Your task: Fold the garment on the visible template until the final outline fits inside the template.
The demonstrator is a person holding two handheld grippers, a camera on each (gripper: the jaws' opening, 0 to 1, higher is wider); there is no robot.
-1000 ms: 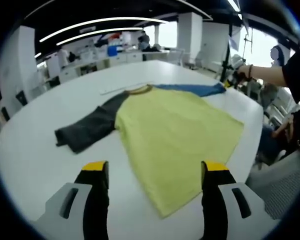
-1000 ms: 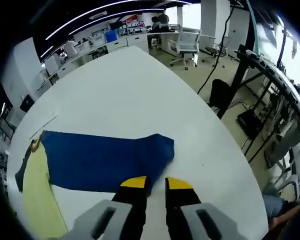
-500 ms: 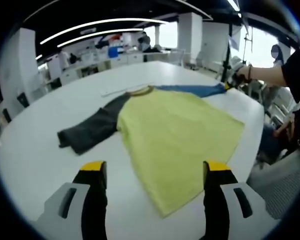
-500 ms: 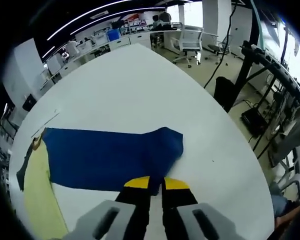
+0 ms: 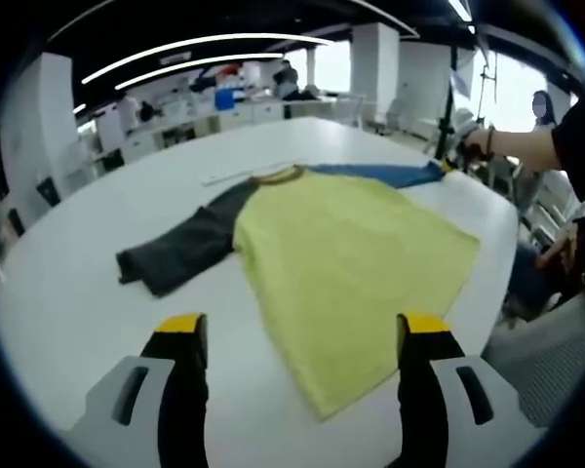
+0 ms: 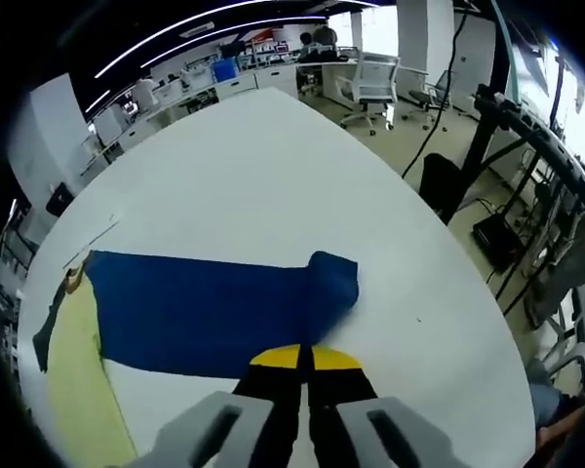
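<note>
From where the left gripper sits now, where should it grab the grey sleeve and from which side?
Grip the grey sleeve at its cuff end, coming in from the table's bare side: it lies flat and spread away from the yellow body, its free edge reachable. The left gripper is open.

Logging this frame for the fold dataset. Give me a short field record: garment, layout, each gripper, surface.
garment: shirt with yellow-green body, dark grey sleeve, blue sleeve
layout: spread flat, both sleeves out to the sides, no fold made yet
left gripper: jaws wide open, holding nothing, short of the shirt's hem
right gripper: jaws shut on the blue sleeve's cuff edge, cuff bunched up
surface: white table
template: cannot tell
</note>
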